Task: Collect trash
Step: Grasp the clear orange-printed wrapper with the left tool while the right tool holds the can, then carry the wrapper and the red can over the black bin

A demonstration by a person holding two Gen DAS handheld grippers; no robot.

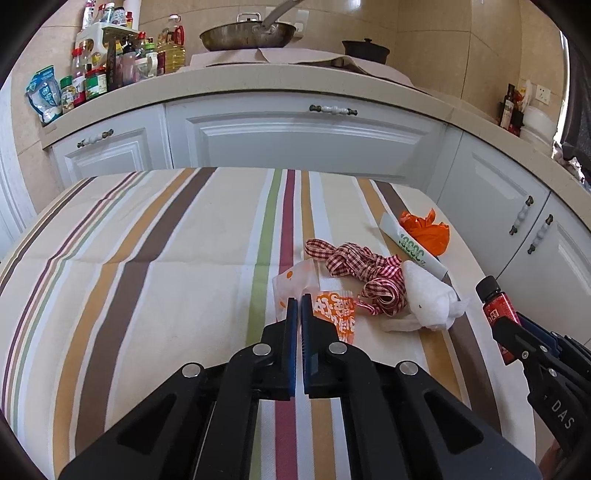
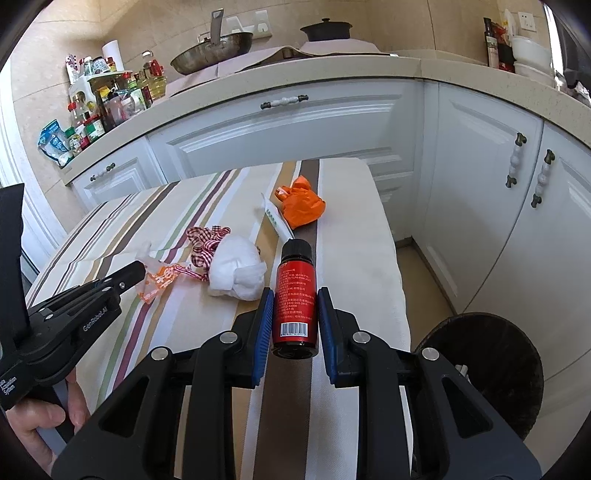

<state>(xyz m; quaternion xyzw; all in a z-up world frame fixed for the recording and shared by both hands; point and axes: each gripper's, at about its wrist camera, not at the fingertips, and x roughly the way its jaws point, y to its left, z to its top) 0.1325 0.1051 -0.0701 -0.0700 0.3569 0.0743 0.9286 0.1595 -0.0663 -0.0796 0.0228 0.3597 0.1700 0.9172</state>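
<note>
Trash: 1 ribbon (image 1: 365, 271), 1 tissue (image 1: 430, 295), 2 wrappers (image 1: 334, 308).

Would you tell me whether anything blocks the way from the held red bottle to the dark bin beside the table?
Nothing visible does: the red bottle sits in the right gripper, and the bin lies open just past the table edge.

Home kitchen: wok (image 1: 247, 35) on counter (image 1: 258, 83), white cabinets (image 1: 295, 136), condiment bottles (image 1: 110, 66).

The left gripper (image 1: 298, 300) points downward, its jaws pressed nearly together. The right gripper (image 2: 295, 295) also tilts down, jaws clamped partway. A hand (image 2: 44, 417) holds the left gripper's handle.
</note>
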